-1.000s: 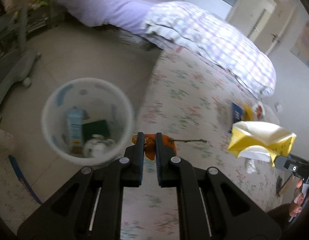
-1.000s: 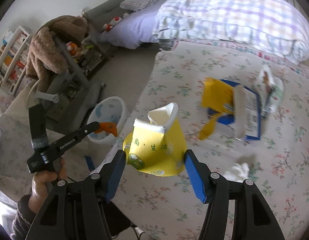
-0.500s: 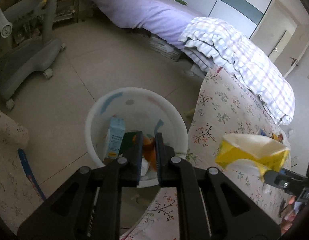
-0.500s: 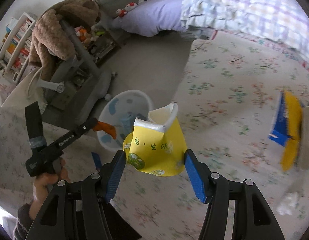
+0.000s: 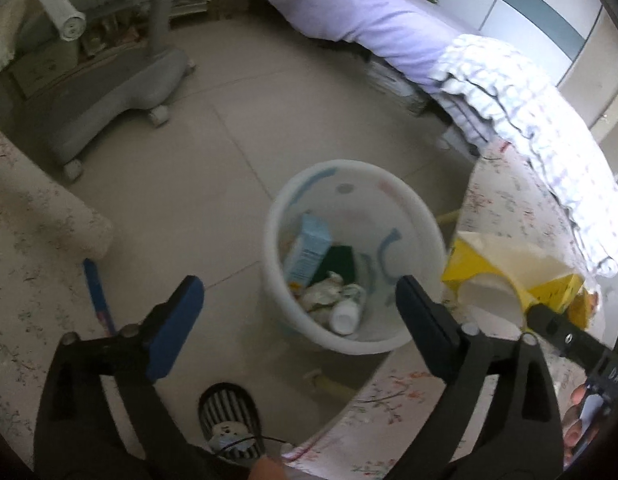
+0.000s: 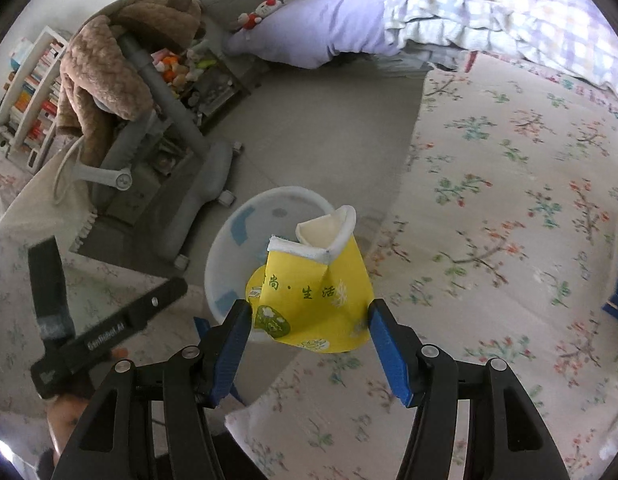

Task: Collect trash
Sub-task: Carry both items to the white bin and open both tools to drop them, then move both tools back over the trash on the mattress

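Left hand-held gripper hangs over the bin w/ jaws opening, nothing between them – right hand-held gripper clenched on crushed yellow cup beside the rim, prob. for dropping in next.

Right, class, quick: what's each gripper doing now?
Left gripper: jaws opening, nothing between them, above the bin.
Right gripper: shut on the yellow cup.

Your left claw points steeply down, its jaws opening wide with nothing between the pads. Your right claw also tilts down, jaws set partway and pressed on something held between them.
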`<move>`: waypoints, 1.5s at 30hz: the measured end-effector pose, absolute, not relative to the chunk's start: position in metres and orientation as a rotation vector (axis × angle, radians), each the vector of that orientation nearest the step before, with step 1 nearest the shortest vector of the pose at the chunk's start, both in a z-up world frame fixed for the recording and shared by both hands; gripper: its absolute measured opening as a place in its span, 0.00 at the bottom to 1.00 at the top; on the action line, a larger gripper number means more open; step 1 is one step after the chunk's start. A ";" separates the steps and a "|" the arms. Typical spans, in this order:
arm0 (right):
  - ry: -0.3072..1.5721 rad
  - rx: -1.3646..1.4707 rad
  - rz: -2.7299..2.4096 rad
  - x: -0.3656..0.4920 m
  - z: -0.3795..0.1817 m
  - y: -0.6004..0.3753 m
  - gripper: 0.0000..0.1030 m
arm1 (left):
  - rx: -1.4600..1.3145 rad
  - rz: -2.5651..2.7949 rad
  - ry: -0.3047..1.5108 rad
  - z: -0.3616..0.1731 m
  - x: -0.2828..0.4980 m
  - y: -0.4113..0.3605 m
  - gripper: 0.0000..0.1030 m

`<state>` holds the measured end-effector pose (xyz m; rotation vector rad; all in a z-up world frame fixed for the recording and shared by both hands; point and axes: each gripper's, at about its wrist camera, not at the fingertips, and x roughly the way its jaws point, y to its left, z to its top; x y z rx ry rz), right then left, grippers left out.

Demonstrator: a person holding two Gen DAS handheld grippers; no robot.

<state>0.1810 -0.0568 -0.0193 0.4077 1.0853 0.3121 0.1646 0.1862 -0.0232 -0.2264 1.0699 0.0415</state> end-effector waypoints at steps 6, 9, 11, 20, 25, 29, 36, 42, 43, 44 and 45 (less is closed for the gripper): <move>1.084 0.394 0.327 0.198 -0.024 -0.036 0.60 | -0.197 0.084 1.031 -0.020 0.159 0.196 0.99; 1.082 0.394 0.328 0.207 -0.028 -0.028 0.60 | -0.180 0.085 1.034 -0.020 0.159 0.197 0.99; 1.078 0.392 0.331 0.211 -0.030 -0.025 0.61 | -0.165 0.086 1.036 -0.020 0.160 0.195 0.99; 0.963 0.336 0.325 0.212 -0.017 -0.019 1.00 | -0.142 0.094 1.025 -0.018 0.158 0.192 0.99; 0.942 0.276 0.275 0.202 -0.009 -0.029 1.00 | -0.138 0.082 1.015 -0.014 0.153 0.187 0.99; 0.903 0.259 0.236 0.184 0.001 -0.049 1.00 | -0.127 0.060 1.004 -0.010 0.148 0.177 0.99; 0.861 0.168 0.159 0.145 0.023 -0.094 1.00 | -0.107 -0.008 0.996 -0.002 0.140 0.143 0.99; 0.841 0.137 0.105 0.112 0.047 -0.142 1.00 | -0.072 -0.076 0.988 0.005 0.135 0.105 0.99; 0.839 0.136 0.096 0.107 0.048 -0.150 1.00 | -0.066 -0.088 0.986 0.006 0.134 0.098 0.99; 0.837 0.136 0.080 0.100 0.050 -0.162 1.00 | -0.062 -0.098 0.986 0.007 0.134 0.093 0.99; 0.834 0.139 0.067 0.096 0.050 -0.171 1.00 | -0.059 -0.110 0.986 0.008 0.133 0.086 0.99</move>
